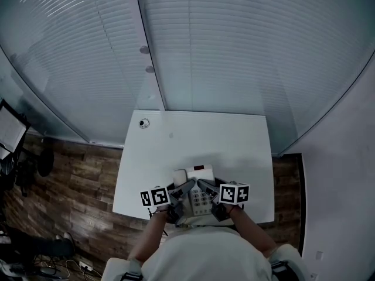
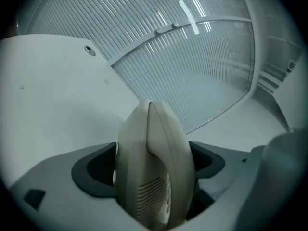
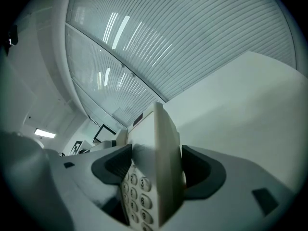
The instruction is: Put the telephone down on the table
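Note:
A cream desk telephone (image 1: 197, 187) with a keypad and handset is held between both grippers over the near part of the white table (image 1: 234, 139). My left gripper (image 1: 186, 188) is shut on its left side, where the handset (image 2: 153, 162) fills the space between the jaws. My right gripper (image 1: 204, 187) is shut on its right side, with the number keys (image 3: 139, 203) showing beside the inner jaw. Whether the telephone's base touches the tabletop is hidden by the grippers.
A small round fitting (image 1: 144, 123) sits in the table's far left corner. A glass wall with blinds (image 1: 222, 51) stands just behind the table. Wooden floor (image 1: 64, 186) and a dark monitor (image 1: 9, 130) lie to the left.

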A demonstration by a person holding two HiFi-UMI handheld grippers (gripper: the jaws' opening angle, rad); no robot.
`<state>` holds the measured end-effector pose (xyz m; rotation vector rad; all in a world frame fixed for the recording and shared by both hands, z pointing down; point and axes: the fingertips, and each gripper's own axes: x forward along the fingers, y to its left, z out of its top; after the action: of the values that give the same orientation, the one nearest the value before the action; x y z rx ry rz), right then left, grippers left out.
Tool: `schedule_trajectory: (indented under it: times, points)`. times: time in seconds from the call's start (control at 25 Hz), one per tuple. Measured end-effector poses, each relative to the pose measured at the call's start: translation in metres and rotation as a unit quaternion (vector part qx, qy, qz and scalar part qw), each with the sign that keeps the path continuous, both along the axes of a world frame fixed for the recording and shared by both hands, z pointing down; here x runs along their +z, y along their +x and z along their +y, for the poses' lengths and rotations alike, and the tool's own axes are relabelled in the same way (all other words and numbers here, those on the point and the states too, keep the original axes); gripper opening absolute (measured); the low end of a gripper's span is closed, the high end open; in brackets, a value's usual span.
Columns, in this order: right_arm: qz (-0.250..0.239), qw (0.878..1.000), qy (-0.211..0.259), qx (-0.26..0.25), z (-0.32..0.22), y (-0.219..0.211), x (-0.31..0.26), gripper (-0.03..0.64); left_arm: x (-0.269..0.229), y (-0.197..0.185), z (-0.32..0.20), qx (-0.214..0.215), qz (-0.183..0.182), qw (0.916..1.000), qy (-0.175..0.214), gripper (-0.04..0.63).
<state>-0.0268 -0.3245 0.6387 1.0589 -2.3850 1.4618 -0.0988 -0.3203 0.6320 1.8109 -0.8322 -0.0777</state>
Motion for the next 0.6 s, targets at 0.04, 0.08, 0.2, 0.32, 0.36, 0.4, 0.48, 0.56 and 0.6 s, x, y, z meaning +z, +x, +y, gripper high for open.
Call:
schedule_trajectory:
  times: [0.04, 0.08, 0.2, 0.32, 0.36, 0.4, 0.48, 0.56, 0.6]
  points:
    - [0.001, 1.000, -0.002, 0.001, -0.003, 0.000, 0.002, 0.324, 0.002, 0.000, -0.003, 0.001, 0.000, 1.0000, -0.003, 0.440]
    - [0.002, 1.000, -0.004, 0.001, -0.005, 0.000, 0.005, 0.324, 0.005, 0.000, -0.005, 0.001, 0.000, 1.0000, -0.006, 0.440]
    - [0.004, 1.000, -0.007, 0.004, -0.012, 0.002, 0.011, 0.324, 0.012, 0.002, -0.014, 0.004, -0.001, 0.9999, -0.011, 0.440]
    - [0.003, 1.000, -0.013, 0.008, -0.020, 0.006, 0.017, 0.324, 0.018, 0.006, -0.022, 0.006, -0.001, 0.9998, -0.017, 0.440]
    - [0.004, 1.000, -0.014, 0.008, -0.022, 0.007, 0.019, 0.324, 0.019, 0.007, -0.024, 0.006, -0.002, 0.9998, -0.019, 0.440]
    - [0.004, 1.000, -0.016, 0.009, -0.024, 0.007, 0.021, 0.324, 0.021, 0.007, -0.026, 0.006, -0.002, 0.9998, -0.021, 0.440]
    - [0.003, 1.000, -0.021, 0.011, -0.028, 0.008, 0.026, 0.324, 0.026, 0.008, -0.031, 0.006, -0.004, 0.9996, -0.027, 0.440]
    - [0.003, 1.000, -0.026, 0.012, -0.031, 0.008, 0.031, 0.324, 0.032, 0.008, -0.034, 0.006, -0.004, 0.9994, -0.033, 0.440]
    - [0.004, 1.000, -0.029, 0.012, -0.032, 0.008, 0.034, 0.324, 0.035, 0.008, -0.035, 0.006, -0.005, 0.9994, -0.035, 0.440]
